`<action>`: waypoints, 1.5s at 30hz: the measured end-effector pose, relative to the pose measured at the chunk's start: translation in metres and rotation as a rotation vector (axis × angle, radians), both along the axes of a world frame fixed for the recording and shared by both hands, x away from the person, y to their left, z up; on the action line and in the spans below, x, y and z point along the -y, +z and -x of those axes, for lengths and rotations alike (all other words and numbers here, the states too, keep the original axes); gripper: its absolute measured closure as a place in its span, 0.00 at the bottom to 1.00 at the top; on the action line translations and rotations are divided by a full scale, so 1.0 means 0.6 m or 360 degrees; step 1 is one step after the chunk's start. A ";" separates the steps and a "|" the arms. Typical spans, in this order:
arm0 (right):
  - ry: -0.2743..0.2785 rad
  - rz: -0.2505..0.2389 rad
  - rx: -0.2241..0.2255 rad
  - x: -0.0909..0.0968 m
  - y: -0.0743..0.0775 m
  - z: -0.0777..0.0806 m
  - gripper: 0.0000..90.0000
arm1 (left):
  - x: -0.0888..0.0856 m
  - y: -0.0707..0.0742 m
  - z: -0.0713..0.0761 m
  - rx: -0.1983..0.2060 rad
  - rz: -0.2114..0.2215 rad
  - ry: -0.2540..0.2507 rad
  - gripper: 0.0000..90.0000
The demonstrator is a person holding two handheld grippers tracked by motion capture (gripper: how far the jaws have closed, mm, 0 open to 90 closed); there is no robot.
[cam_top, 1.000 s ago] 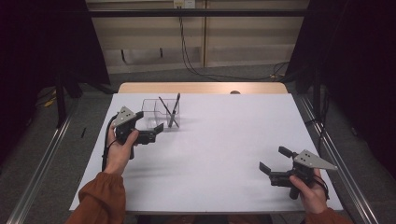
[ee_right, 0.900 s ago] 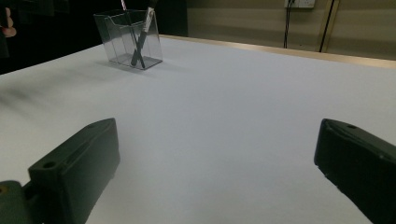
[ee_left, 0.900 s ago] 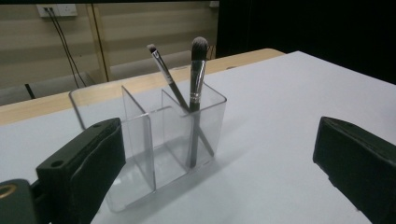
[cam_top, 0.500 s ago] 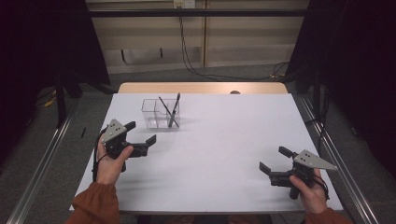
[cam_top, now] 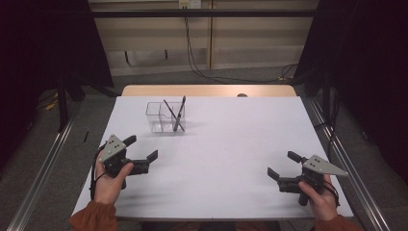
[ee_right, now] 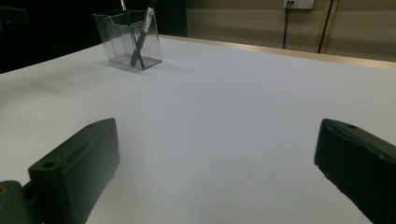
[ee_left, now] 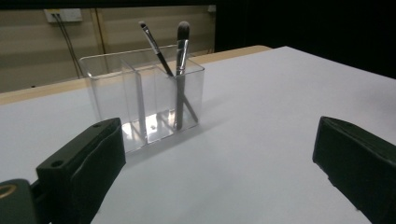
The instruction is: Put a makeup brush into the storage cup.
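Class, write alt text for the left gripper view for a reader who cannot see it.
A clear plastic organizer with compartments stands on a white table, holding two makeup brushes bristles-up in one compartment. In the foreground, the left gripper hangs with its two black jaws wide apart, holding nothing.

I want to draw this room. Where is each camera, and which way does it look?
High view: above the person's side, facing forward and down at the table; both forearms, hands and grippers show.
Left gripper view: low on the left gripper, facing the box with two brushes; black jaws show.
Right gripper view: low on the right gripper, facing across the table; black jaws show.
All share the box.
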State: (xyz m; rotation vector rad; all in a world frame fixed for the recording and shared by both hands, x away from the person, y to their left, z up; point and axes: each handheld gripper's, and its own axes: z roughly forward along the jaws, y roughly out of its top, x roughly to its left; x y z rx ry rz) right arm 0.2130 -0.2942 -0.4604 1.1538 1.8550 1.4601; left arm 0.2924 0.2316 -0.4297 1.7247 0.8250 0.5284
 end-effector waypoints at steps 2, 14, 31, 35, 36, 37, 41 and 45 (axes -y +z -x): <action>0.0000 0.0001 0.0002 0.000 0.000 0.000 0.00 | -0.004 -0.002 0.004 0.0008 0.0004 0.0008 0.03; 0.0002 0.0005 0.0013 0.001 0.002 0.005 0.00 | -0.006 -0.013 0.032 -0.0017 -0.0019 -0.0007 0.03; 0.0005 0.0010 0.0022 0.002 0.003 0.006 0.00 | -0.023 -0.023 0.061 -0.0006 -0.0069 0.0027 0.03; 0.0006 0.0011 0.0023 0.003 0.003 0.007 0.00 | -0.024 -0.023 0.062 0.0008 -0.0062 0.0019 0.03; 0.0009 0.0013 0.0023 0.003 0.003 0.007 0.00 | -0.025 -0.022 0.063 0.0018 -0.0062 0.0011 0.03; 0.0009 0.0012 0.0024 0.002 0.003 0.007 0.00 | -0.025 -0.022 0.064 0.0023 -0.0061 0.0014 0.03; 0.0018 0.0020 0.0021 0.000 0.002 0.007 0.00 | -0.027 -0.021 0.061 0.0023 -0.0046 0.0023 0.03; 0.0018 0.0021 0.0020 0.002 0.002 0.005 0.00 | -0.029 -0.022 0.057 0.0006 -0.0040 0.0037 0.03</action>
